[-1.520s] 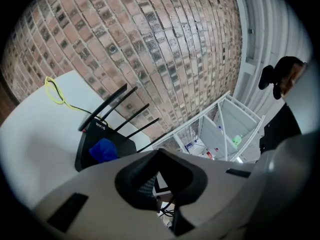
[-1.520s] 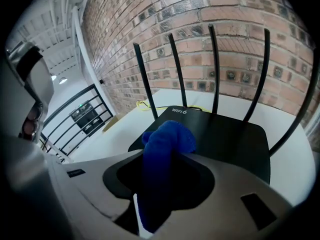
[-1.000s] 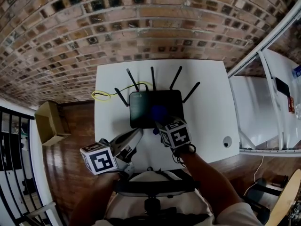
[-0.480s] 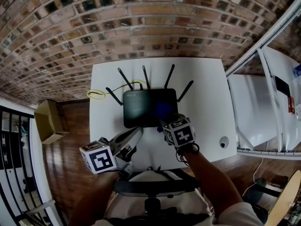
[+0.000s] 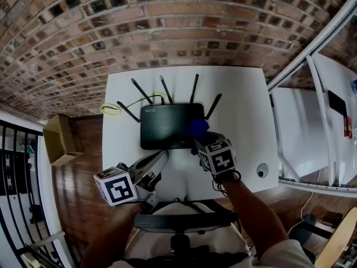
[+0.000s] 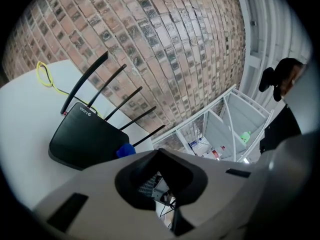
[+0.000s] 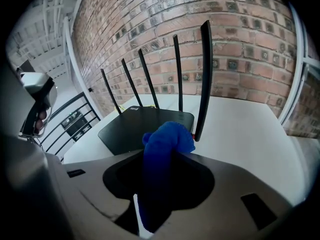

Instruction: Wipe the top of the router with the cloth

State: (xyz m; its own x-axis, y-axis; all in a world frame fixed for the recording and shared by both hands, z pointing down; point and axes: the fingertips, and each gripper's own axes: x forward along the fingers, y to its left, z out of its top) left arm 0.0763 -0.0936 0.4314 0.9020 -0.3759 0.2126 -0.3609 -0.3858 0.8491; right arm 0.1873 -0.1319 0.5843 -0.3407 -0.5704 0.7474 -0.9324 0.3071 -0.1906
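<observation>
The black router lies flat on the white table, its several antennas sticking up along the far edge. My right gripper is shut on a blue cloth, which rests on the router's top near its right end. In the right gripper view the cloth bulges out from between the jaws of the right gripper, just before the router. My left gripper hovers shut and empty over the table's front edge, left of the right one. Its own view shows the left gripper aimed past the router.
A yellow cable loop lies at the table's left edge behind the router. A small round object sits at the front right of the table. A cardboard box stands on the wooden floor at the left. A brick wall is behind.
My right gripper has slid the cloth rightward over the router's top, from near the middle to the right end. The left gripper drifted slightly the same way.
</observation>
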